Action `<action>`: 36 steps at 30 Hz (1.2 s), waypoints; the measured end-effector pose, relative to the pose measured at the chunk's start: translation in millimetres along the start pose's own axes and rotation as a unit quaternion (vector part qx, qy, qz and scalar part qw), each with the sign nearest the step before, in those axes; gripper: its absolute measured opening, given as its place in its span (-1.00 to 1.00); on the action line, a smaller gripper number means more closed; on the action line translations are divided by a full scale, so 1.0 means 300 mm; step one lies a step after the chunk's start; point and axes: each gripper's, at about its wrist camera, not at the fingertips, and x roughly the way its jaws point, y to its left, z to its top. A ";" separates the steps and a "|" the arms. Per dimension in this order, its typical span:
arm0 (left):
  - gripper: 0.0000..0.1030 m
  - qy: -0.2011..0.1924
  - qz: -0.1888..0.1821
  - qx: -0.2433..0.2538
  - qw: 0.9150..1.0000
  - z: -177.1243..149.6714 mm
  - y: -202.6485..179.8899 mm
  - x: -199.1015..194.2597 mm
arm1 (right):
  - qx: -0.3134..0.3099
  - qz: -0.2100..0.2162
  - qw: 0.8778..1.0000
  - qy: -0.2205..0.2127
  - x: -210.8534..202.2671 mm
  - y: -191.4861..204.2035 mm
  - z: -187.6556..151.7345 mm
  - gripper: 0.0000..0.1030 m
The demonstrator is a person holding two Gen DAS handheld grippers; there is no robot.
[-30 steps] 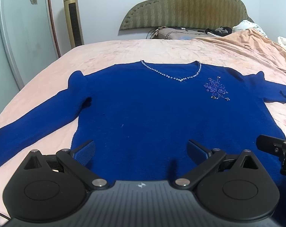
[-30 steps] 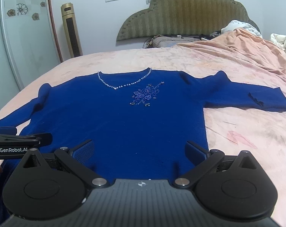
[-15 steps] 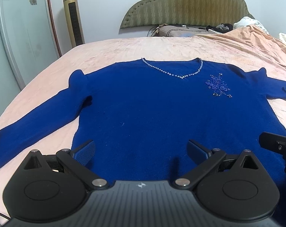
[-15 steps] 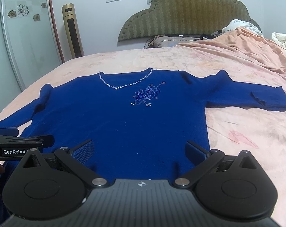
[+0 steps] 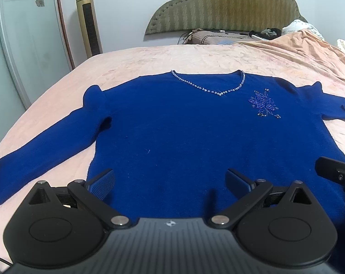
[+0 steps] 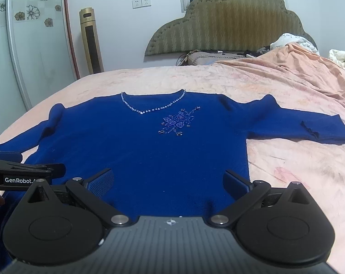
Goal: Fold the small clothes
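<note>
A royal-blue long-sleeved sweater point(image 5: 195, 132) lies flat and face up on the bed, sleeves spread out, with a beaded neckline and a beaded flower on the chest; it also shows in the right wrist view point(image 6: 149, 148). My left gripper point(image 5: 170, 181) is open and empty above the hem, toward the sweater's left side. My right gripper point(image 6: 169, 181) is open and empty above the hem, toward its right side. The right gripper's edge shows at the far right of the left wrist view point(image 5: 336, 178). The left gripper's side shows in the right wrist view point(image 6: 19, 173).
The bed has a pink sheet point(image 5: 195, 57) and a bunched pink blanket point(image 6: 298, 68) at the right. An olive padded headboard point(image 6: 229, 29) and a pillow stand at the far end. A gold tower fan point(image 5: 89, 20) and a glass wardrobe door stand at the left.
Both views have tilted up slightly, so the sweater sits lower in frame. Both grippers stay open and empty over the hem. The sweater has not moved.
</note>
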 end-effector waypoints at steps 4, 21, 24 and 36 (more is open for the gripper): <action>1.00 0.000 0.011 0.011 1.000 0.002 -0.011 0.001 | 0.002 0.005 1.000 0.000 0.000 -0.003 0.000 1.00; 1.00 0.002 0.013 0.025 1.000 0.025 -0.048 0.024 | 0.009 0.030 1.000 0.000 0.014 -0.053 0.025 1.00; 1.00 -0.001 0.006 0.025 1.000 0.038 -0.057 0.028 | 0.001 0.024 1.000 -0.002 0.022 -0.059 0.027 1.00; 1.00 -0.005 -0.049 0.018 0.999 0.083 -0.102 0.056 | 0.014 -0.153 0.988 -0.029 0.088 -0.430 0.083 0.83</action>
